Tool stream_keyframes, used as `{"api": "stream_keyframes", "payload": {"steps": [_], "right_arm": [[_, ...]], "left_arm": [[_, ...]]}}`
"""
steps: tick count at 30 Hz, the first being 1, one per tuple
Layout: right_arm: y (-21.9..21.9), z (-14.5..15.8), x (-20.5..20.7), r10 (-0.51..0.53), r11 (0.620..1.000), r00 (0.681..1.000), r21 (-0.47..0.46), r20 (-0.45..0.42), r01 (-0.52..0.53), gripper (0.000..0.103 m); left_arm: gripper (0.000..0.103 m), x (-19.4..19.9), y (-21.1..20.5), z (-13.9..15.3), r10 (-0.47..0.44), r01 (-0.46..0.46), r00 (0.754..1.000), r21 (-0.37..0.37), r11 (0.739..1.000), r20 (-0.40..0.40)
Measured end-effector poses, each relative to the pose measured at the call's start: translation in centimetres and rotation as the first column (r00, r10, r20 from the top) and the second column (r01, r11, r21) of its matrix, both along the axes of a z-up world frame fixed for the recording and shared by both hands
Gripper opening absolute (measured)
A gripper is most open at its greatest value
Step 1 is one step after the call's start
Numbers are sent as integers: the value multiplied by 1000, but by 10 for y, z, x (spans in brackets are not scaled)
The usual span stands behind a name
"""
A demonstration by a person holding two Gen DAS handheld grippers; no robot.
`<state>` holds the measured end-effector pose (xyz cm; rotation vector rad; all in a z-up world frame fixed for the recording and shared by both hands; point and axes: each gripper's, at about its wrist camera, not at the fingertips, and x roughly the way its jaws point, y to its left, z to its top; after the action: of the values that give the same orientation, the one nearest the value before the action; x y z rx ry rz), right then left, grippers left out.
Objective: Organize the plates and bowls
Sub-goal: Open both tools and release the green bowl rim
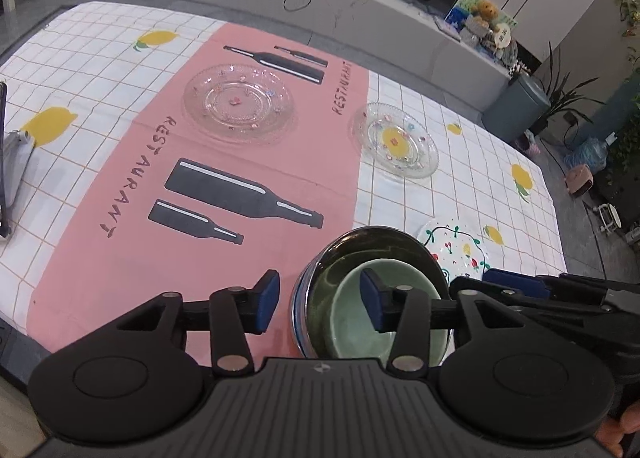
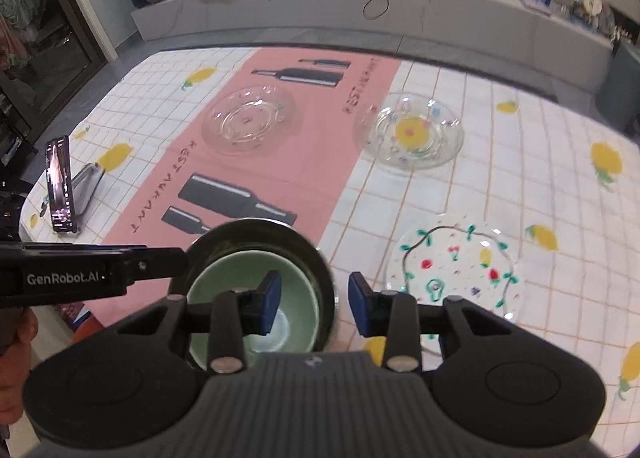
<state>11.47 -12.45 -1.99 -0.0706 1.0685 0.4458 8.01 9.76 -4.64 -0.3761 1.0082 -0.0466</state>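
Left wrist: green bowl (image 1: 352,322) inside dark bowl (image 1: 324,282).

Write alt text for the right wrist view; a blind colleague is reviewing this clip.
The open right gripper hangs over a green bowl nested in a darker bowl, holding nothing. Three glass plates lie apart on the lemon-print tablecloth; the left gripper reaches in from the left.

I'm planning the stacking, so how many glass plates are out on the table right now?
3: one plate on the pink runner, a second plate just right of the runner, and a painted plate nearest, right of the bowls. None appears hidden.
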Motion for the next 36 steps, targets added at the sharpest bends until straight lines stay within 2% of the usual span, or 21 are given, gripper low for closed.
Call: {"api": "stream_keyframes", "payload": {"steps": [2,3,6,10,15,17,19,21,26,36], "right_arm": [[-5,-4,-1,-21,1000,1000,8,-16,22,53],[-9,-8,0,-39,999,999,23,-35,40,56],[-21,-24,-1,-105,991,987,75,-125,115,56],[-33,-49,-7,-187,964,955,142,-231,224,56],[-34,-70,-14,-225,925,918,226,-326,307,56],[-34,-73,-15,-235,907,907,256,-349,334,55],[-32,-75,-16,-247,897,901,269,-356,352,51],[-30,-74,-16,-264,896,900,257,-347,361,48],[-29,-73,-14,-274,908,903,220,-332,357,36],[0,-73,5,-245,925,916,207,-317,318,36]], "left_arm": [[64,-4,1,-5,22,-22,1000,-8,1000,9],[67,-6,2,-7,34,-34,999,-16,999,12],[69,-13,6,-18,76,-75,997,-72,995,2],[70,-18,11,-33,123,-125,992,-150,981,-27],[70,-17,11,-46,145,-153,988,-201,968,-54],[66,-17,11,-50,138,-149,988,-225,963,-63],[59,-16,11,-53,141,-155,987,-242,958,-74],[53,-15,10,-53,141,-155,987,-226,962,-79],[46,-12,12,-52,154,-169,984,-207,964,-86],[45,6,33,-48,183,-195,980,-164,967,-83]]}}
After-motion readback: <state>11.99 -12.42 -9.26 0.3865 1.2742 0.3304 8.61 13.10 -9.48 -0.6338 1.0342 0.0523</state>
